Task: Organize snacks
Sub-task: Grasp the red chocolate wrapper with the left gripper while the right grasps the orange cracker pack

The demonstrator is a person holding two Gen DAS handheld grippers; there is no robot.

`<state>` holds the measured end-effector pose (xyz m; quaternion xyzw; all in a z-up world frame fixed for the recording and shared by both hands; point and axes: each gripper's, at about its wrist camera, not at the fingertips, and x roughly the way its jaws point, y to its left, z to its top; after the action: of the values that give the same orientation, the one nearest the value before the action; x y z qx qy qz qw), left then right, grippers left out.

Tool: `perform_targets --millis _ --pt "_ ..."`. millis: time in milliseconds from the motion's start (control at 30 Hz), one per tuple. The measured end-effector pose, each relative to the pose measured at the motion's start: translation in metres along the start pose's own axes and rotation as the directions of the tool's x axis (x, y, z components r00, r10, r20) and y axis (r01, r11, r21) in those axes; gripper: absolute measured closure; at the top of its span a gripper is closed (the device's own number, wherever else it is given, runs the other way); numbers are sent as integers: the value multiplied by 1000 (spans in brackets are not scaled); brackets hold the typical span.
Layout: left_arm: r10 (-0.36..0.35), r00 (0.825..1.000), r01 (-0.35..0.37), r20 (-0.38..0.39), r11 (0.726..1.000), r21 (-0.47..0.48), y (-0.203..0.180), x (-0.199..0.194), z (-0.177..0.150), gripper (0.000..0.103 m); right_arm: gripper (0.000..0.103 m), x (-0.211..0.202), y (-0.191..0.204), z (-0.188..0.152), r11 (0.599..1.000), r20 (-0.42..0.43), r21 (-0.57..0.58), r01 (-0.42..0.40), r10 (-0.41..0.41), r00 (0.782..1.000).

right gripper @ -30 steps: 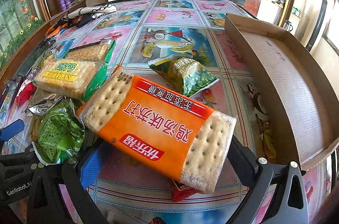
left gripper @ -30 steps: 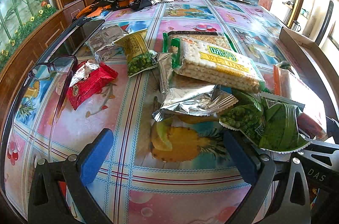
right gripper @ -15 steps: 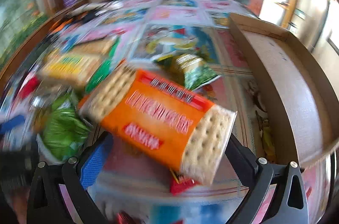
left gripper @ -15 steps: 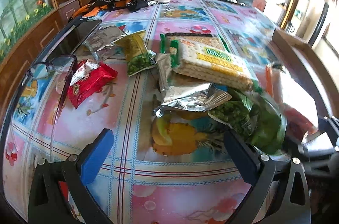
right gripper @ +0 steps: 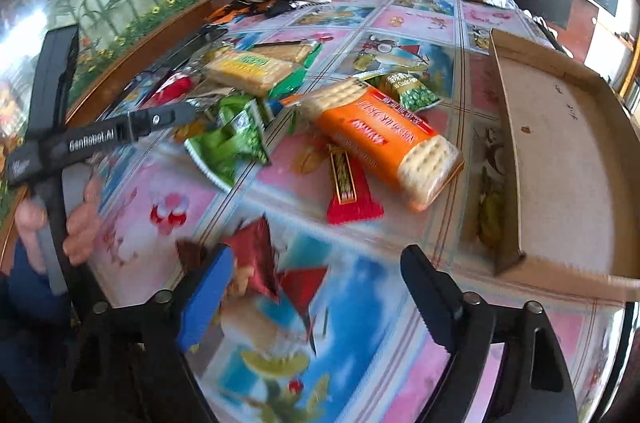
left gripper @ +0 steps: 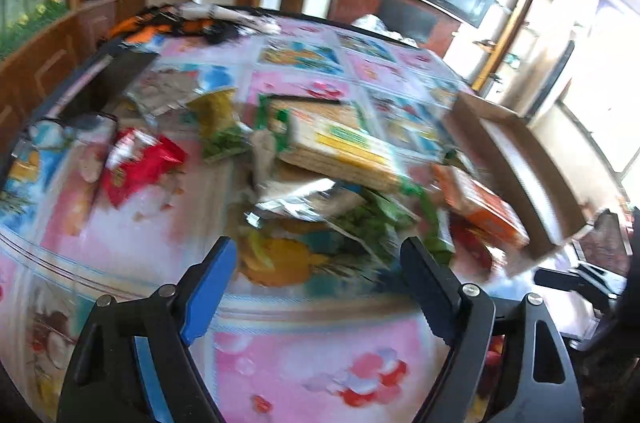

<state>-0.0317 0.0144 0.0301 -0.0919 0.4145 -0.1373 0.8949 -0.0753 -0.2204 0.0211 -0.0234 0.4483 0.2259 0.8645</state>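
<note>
Hovering both tools over the worktop, I am narrowing their jaws on nothing: left tool (left gripper: pixel 316 263), right tool (right gripper: pixel 316 271). I am judging the orange cracker pack (right gripper: pixel 384 139), lying just beside the cardboard tray (right gripper: pixel 560 143), handiest to box.

bare tablecloth (right gripper: pixel 400 223) near the tools, snack heap (right gripper: pixel 256 83) ahead, cardboard tray (right gripper: pixel 560 151) rightward

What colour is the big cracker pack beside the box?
Orange, with red labels; clearest in the right wrist view.
</note>
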Motion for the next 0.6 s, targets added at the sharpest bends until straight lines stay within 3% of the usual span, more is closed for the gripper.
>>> perform_targets --millis 100,167,267,400,600 --pt "-57 998 59 -30 996 70 -18 -9 -6 20 32 -12 0 -6 1000 40 1 -15 15 999" --pt "-102 994 107 -44 984 143 -36 -19 -12 20 32 -18 -1 -7 1000 68 -3 -17 17 998" --pt "-170 978 199 -122 937 286 -70 -26 -28 20 32 -26 -4 -4 1000 108 -3 -17 17 994" --pt "-148 972 215 -183 876 431 -110 -21 -55 24 33 -33 -14 -3 999 142 32 -16 11 990" --pt "-71 974 169 -215 857 487 -132 -3 -71 27 38 -34 -27 5 999 143 38 -6 1 990"
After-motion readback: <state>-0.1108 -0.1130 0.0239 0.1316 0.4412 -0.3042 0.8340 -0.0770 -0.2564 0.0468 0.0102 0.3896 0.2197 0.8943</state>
